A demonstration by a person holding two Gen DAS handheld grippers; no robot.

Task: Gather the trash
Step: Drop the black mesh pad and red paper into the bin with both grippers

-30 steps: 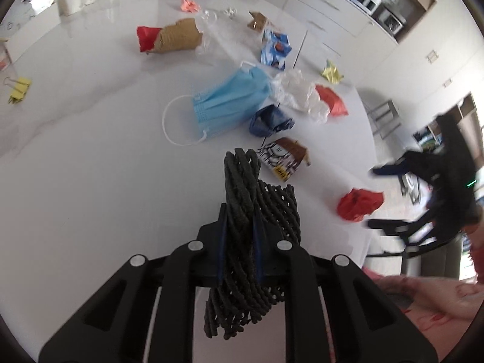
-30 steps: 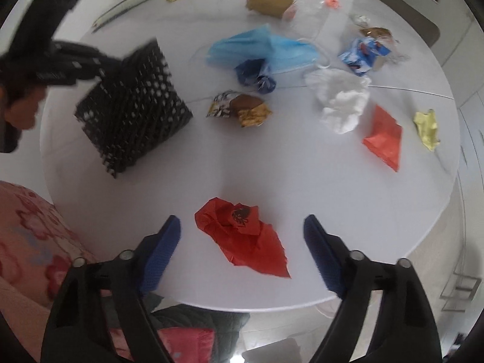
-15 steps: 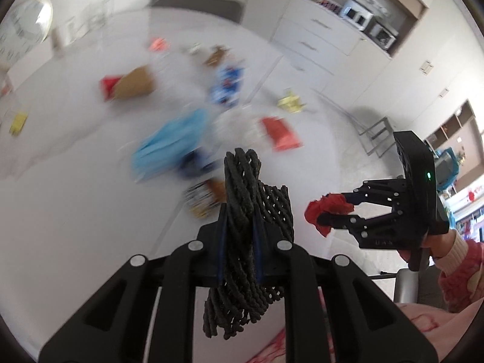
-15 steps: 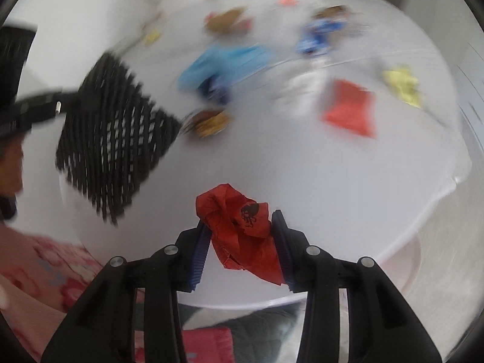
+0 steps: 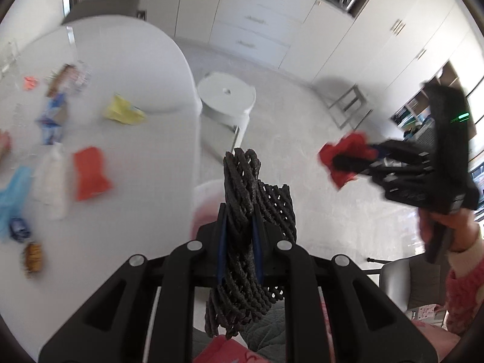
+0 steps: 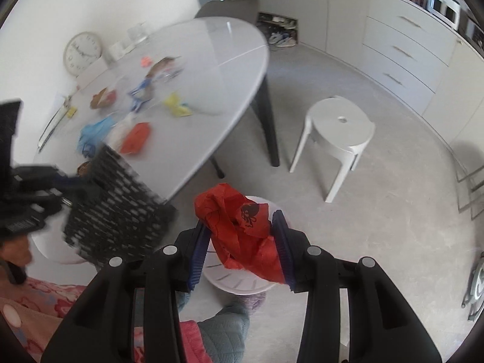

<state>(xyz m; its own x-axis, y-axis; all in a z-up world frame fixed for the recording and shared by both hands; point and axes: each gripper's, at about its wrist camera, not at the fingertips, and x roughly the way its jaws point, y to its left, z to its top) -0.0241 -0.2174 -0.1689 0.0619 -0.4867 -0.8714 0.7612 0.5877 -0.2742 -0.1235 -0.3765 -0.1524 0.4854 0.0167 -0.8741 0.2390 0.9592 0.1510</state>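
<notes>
White tabletop (image 6: 211, 69) fills the left of our view, still strewn with scraps: a blue mask (image 6: 93, 131), an orange wrapper (image 6: 136, 137), a yellow wad (image 6: 177, 106). Beside it stands a white stool (image 6: 338, 133). Our left gripper (image 5: 239, 199) is clamped tight on black foam netting (image 5: 242, 181), off the table's edge. Our right gripper (image 6: 242, 230) pinches the crumpled red wrapper (image 6: 239, 224), held above a white bin (image 6: 242, 281) on the floor.
</notes>
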